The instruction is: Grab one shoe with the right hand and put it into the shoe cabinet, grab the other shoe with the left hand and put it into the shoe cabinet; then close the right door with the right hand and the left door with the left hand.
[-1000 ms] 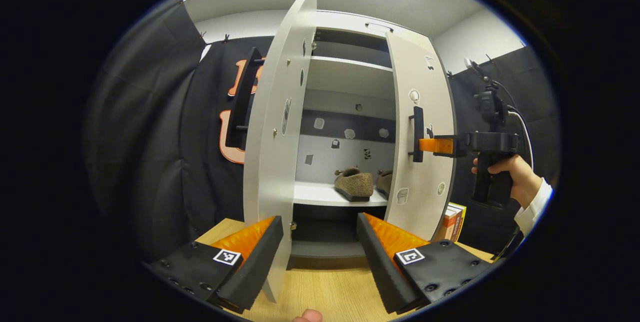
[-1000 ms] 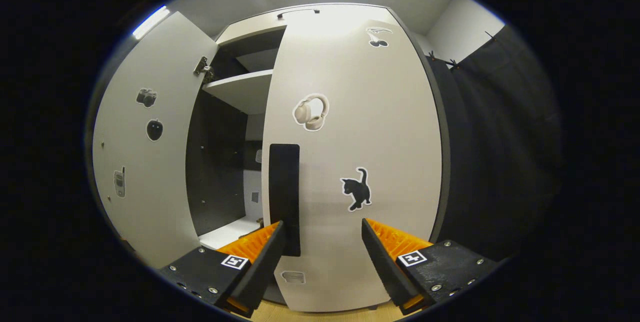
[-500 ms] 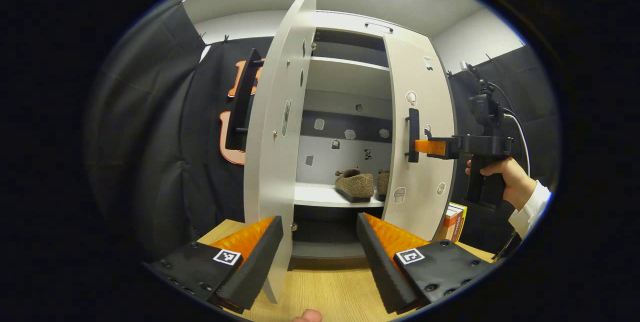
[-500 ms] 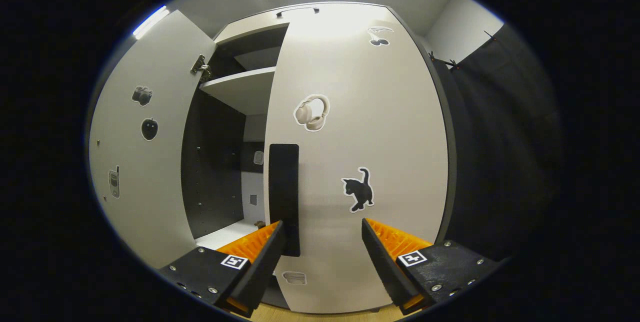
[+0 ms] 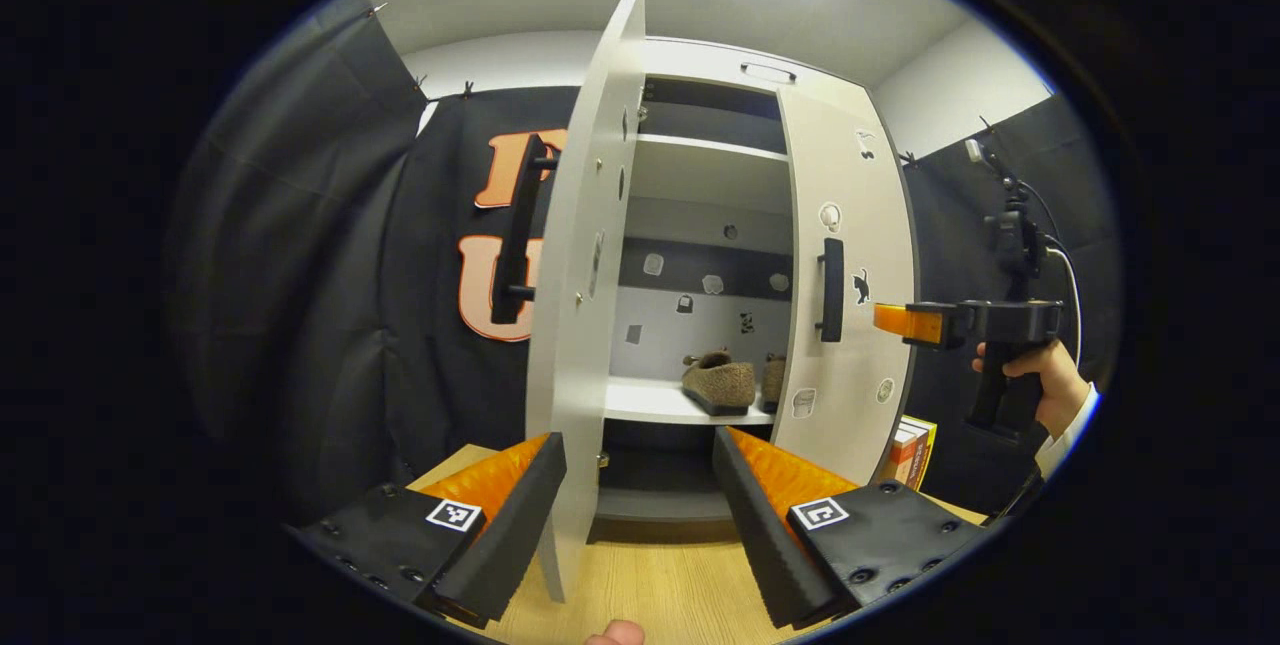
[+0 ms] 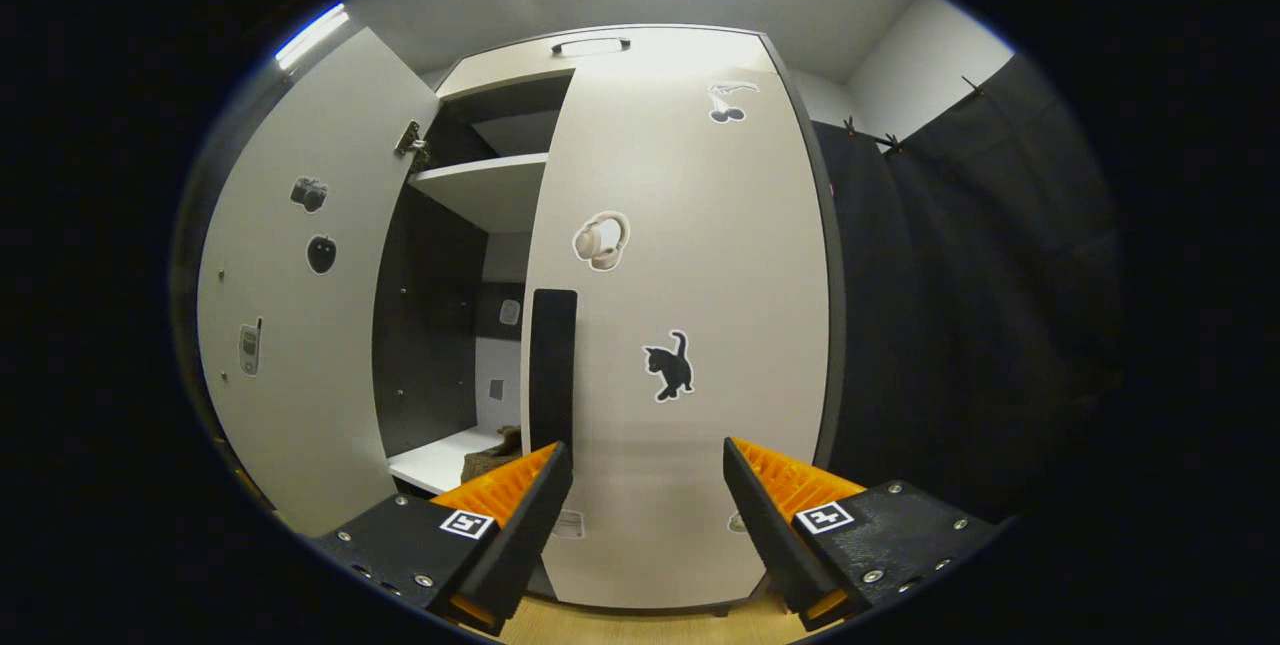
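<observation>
Pulling back from the right door (image 5: 845, 285), the right claw (image 5: 893, 319) is now sitting clear of the black handle (image 5: 830, 289) it was touching 1 second ago, at the middle right of the left gripper view. At the centre of that view the shoe cabinet (image 5: 700, 165) is standing with its right door nearly shut and its left door (image 5: 585, 305) swung wide, edge-on. In the right gripper view the right door (image 6: 680, 325) is filling the centre, and the right claw (image 6: 640, 495) is hanging released at the bottom, fingers spread with nothing between them. At the bottom of the left gripper view the left claw (image 5: 640, 495) is likewise hanging released, straddling the lower edge of the left door above the wooden worktop (image 5: 650, 585). Both brown shoes (image 5: 720, 382) are resting on the white shelf (image 5: 640, 403) inside the cabinet, at the centre of that view.
</observation>
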A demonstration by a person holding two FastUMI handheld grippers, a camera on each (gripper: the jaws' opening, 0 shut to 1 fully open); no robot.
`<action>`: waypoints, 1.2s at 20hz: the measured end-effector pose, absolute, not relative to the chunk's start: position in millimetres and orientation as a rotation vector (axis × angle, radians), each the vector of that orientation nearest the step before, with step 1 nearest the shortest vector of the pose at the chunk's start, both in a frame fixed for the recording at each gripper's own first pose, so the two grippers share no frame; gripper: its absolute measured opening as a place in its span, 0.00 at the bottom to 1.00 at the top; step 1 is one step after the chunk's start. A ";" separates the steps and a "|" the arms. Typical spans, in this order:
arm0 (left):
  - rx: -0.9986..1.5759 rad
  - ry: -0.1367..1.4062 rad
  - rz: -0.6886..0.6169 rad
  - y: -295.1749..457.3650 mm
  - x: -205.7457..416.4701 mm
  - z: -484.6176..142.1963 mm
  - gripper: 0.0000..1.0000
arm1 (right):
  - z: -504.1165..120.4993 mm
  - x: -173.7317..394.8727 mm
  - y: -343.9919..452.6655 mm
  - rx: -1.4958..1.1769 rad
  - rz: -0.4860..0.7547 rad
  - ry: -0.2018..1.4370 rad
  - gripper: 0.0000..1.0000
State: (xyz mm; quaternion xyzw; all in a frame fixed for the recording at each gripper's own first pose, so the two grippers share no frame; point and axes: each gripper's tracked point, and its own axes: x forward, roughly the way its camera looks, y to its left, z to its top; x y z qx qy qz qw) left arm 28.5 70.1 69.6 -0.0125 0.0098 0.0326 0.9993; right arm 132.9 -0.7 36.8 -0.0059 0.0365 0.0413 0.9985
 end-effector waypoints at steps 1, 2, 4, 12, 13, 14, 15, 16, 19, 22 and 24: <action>-0.028 0.016 0.089 77.6 21.9 73.7 0.97 | 37.3 125.7 -3.6 -0.008 0.078 0.070 0.94; -0.029 0.012 0.125 90.1 16.3 79.6 0.97 | 38.2 118.7 -6.1 -0.004 0.076 0.067 0.94; -0.042 -0.010 0.197 118.0 4.3 94.3 1.00 | 39.9 108.8 -9.6 0.006 0.073 0.063 0.94; -0.020 -0.086 0.369 225.0 34.9 165.8 0.96 | 35.6 85.2 -17.0 0.032 0.073 0.074 0.94; -0.020 -0.081 0.370 232.8 44.9 169.4 0.99 | 35.5 83.5 -18.3 0.036 0.071 0.076 0.94; -0.024 -0.077 0.370 238.1 55.1 170.6 0.97 | 36.1 82.0 -20.8 0.038 0.065 0.076 0.94; -0.029 -0.079 0.364 241.3 61.9 172.3 0.97 | 37.0 80.6 -23.4 0.040 0.058 0.074 0.94; -0.029 -0.079 0.353 242.1 71.0 174.3 0.96 | 38.6 79.6 -26.4 0.044 0.048 0.070 0.94; -0.006 -0.050 0.343 245.8 92.1 164.8 0.97 | 41.4 78.0 -33.7 0.046 0.029 0.068 0.94; -0.020 -0.045 0.293 230.9 100.9 161.8 0.97 | 41.7 77.3 -39.7 0.034 0.012 0.068 0.94; -0.008 -0.051 0.278 227.8 100.4 161.5 0.98 | 42.2 74.9 -41.2 0.037 0.006 0.067 0.94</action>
